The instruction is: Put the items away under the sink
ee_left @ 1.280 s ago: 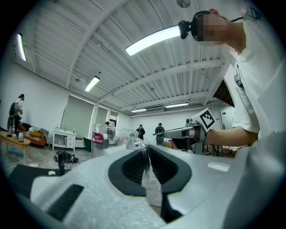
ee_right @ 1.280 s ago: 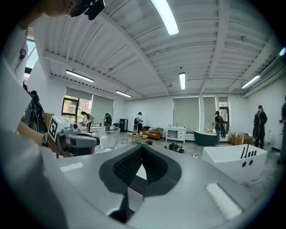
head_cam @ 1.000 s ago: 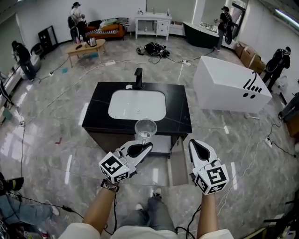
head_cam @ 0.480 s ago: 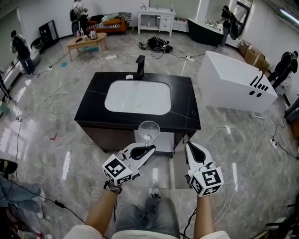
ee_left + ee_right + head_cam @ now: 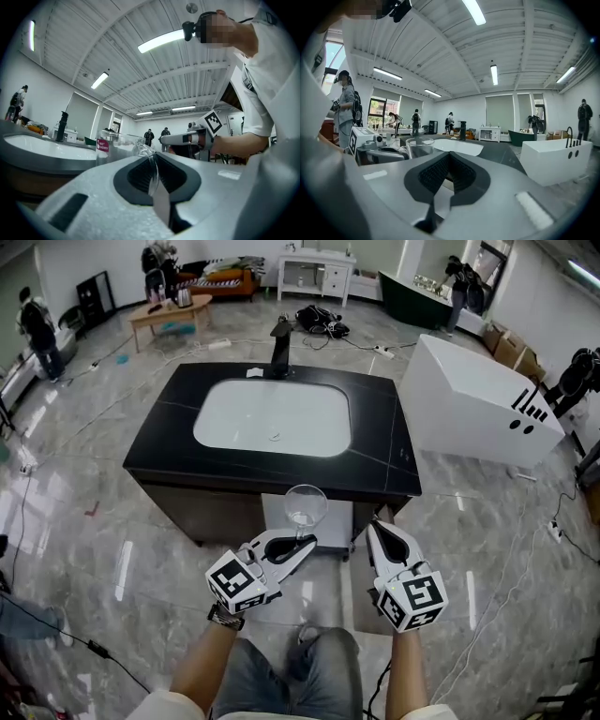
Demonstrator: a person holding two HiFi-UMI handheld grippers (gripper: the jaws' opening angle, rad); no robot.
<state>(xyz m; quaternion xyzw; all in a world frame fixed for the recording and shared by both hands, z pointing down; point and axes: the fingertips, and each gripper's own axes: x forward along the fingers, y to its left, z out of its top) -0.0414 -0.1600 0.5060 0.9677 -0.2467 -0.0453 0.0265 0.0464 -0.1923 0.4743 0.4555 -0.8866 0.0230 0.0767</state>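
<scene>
Glass [image 5: 305, 505] not stowed yet: it hangs at lower centre of the frame, its rim pinched in the left gripper [image 5: 298, 542], before the seemingly open cabinet [image 5: 334, 519] beneath the worktop [image 5: 375, 451]. Right gripper [image 5: 375, 531] is closed and empty.

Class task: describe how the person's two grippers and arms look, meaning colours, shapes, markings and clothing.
Both the left gripper and right gripper have white, rounded, tapering fingers with black ribbed insets. Each carries a white cube with black square markers. A dark band circles the left wrist; short pale sleeves show.
</scene>
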